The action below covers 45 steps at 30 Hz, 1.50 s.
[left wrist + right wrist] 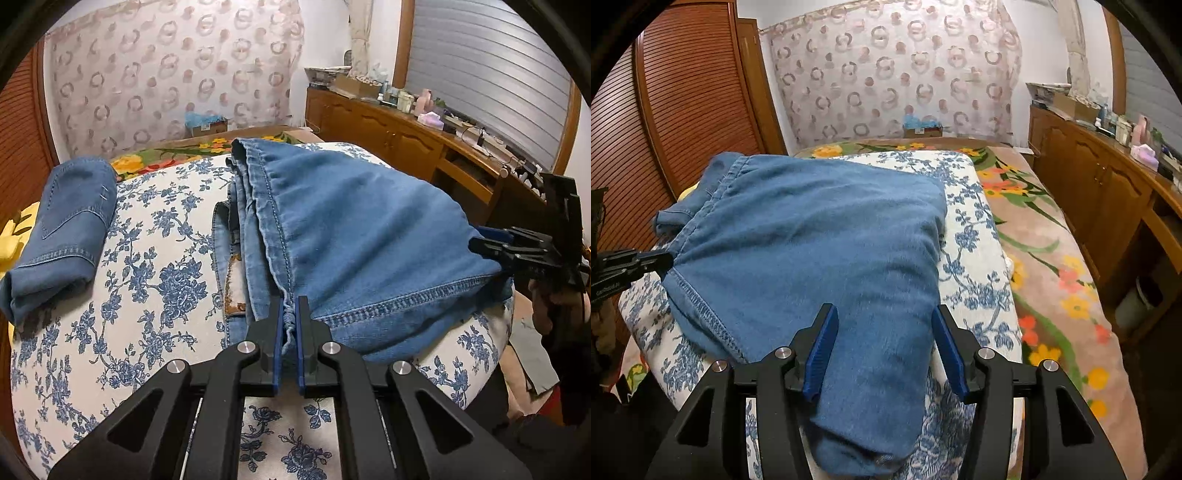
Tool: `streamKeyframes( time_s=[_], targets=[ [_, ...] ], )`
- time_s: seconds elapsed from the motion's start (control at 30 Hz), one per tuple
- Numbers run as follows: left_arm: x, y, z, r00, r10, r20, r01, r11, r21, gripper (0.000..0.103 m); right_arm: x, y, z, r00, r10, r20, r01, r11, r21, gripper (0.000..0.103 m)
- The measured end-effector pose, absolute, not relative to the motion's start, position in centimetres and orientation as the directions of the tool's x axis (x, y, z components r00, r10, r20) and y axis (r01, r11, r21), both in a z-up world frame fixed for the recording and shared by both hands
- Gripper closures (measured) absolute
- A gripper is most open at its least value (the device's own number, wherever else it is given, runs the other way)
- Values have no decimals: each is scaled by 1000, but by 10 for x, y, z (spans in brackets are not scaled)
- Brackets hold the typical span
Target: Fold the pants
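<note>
Pinching soft stitched denim pants [369, 236], left gripper [290, 314] grips hem.

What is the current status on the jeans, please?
Left gripper shut on jeans hem corner. Right gripper open, jeans between its pads. Folded denim lies apart, nothing blocking.
</note>
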State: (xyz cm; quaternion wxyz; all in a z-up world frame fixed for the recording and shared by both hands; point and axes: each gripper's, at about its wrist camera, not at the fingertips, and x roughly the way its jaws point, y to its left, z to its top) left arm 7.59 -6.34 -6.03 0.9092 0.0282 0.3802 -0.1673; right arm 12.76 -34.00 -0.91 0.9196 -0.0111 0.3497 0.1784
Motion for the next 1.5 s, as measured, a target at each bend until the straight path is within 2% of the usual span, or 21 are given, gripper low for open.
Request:
streamKeyframes(
  time_s=[0.03, 0.13, 0.27, 0.3, 0.43, 0.63, 1.0, 1.1, 1.17, 1.23, 1.5],
  targets=[
    [76, -64, -60, 656, -283, -700, 323, 943, -79, 96, 127, -342, -10, 691, 321, -648, -333, 937, 109, 48],
    [78, -66, -57, 663, -260, -702, 305, 950, -63, 80, 121, -340, -13, 692, 313, -651, -321, 940, 112, 47],
    [79, -70, -54, 675, -262, -690, 309, 949, -58, 38, 119, -340, -15, 691, 315, -651, -307, 943, 131, 45],
    [80, -72, -52, 680, -261, -685, 310, 949, -54, 34, 119, -340, -16, 691, 315, -651, -305, 943, 133, 45],
    [83, -80, -45, 691, -283, -665, 323, 944, -66, 29, 119, -340, -20, 682, 321, -657, -295, 943, 154, 43],
    [89, -102, -36, 693, -312, -650, 368, 928, -54, 29, 116, -345, -25, 678, 388, -625, -292, 922, 255, 43],
    [101, -116, -50, 664, -306, -682, 372, 927, -53, 29, 115, -341, -29, 685, 386, -618, -273, 922, 273, 46],
    [106, -114, -61, 648, -298, -701, 360, 931, -62, 29, 115, -339, -29, 686, 395, -611, -279, 919, 280, 58],
    [108, -113, -68, 636, -292, -715, 357, 932, -63, 29, 114, -337, -28, 681, 416, -603, -291, 909, 299, 74],
    [111, -112, -77, 621, -289, -729, 353, 933, -69, 29, 113, -336, -26, 679, 433, -593, -301, 901, 312, 82],
    [104, -99, -72, 632, -304, -712, 338, 936, -99, 29, 109, -334, 17, 734, 479, -482, -354, 875, 330, 87]
  ],
)
